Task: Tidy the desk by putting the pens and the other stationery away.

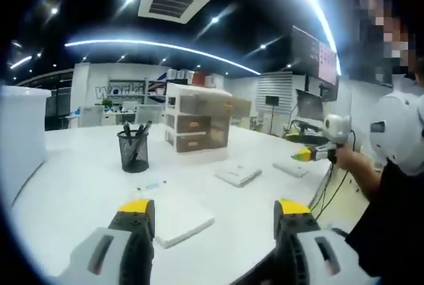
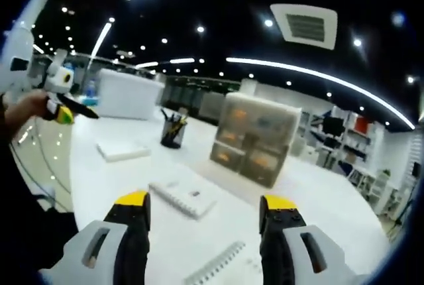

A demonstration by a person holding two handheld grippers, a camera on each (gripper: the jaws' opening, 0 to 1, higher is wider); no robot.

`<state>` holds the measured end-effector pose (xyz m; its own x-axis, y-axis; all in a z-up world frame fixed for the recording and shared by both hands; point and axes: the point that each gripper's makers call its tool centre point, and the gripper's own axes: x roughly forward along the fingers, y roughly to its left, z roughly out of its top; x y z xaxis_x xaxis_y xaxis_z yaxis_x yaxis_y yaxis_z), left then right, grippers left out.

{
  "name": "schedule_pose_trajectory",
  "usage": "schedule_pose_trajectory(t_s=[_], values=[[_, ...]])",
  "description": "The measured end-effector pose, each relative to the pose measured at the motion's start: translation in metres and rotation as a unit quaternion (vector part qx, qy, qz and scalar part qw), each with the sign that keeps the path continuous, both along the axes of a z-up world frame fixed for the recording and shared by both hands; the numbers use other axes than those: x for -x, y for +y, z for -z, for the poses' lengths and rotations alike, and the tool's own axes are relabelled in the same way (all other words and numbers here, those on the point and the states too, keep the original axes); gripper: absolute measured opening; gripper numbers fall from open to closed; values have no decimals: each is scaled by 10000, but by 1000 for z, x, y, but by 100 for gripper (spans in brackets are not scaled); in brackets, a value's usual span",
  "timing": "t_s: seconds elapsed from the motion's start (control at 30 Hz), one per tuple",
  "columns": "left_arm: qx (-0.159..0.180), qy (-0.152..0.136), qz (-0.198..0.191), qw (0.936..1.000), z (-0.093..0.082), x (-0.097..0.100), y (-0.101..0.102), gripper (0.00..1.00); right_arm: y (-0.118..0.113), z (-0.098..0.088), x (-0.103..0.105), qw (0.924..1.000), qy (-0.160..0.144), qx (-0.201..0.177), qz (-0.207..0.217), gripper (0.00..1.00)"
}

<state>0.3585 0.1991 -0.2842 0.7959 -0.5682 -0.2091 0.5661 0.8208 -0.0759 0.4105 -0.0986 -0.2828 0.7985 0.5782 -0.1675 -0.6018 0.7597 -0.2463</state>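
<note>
White covers the surface (image 1: 73,185) in the left gripper view, where the left tongs (image 1: 215,215) stand wide apart with nothing between them. A black mesh pen cup (image 1: 134,150) holding pens stands beyond, a small pen (image 1: 151,185) lies just in front of it, a white pad (image 1: 182,221) lies near the tongs, and a notebook (image 1: 238,175) sits before the drawer unit (image 1: 197,126). At right, a hand (image 1: 344,159) holds the right tongs (image 1: 306,156). In the right gripper view, the right tongs (image 2: 204,207) gape empty over a spiral notebook (image 2: 187,195); the pen cup (image 2: 173,130) stands left of the drawer unit (image 2: 258,138), with a pad (image 2: 123,150) nearer the left tongs (image 2: 66,114).
</note>
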Motion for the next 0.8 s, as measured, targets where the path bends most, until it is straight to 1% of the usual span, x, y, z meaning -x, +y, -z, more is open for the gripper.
schedule_pose_trajectory(t_s=[0.17,0.3,0.43,0.5,0.67,0.8], values=[[-218,177,-34,9996,2,-10,4,73,2,7,3,9999,94,5,-54,63],[-262,337,40,9991,3,-18,5,73,3,13,5,9998,155,46,-72,64],[-471,661,115,9966,10,-26,5,74,3,17,7,9997,191,109,-92,64],[-573,747,115,9955,12,-32,6,74,3,19,8,9997,201,129,-106,64],[-664,1077,207,9917,15,-46,6,74,2,22,11,9996,223,133,-132,64],[-691,1153,219,9907,13,-56,5,74,0,23,12,9996,240,117,-122,64]])
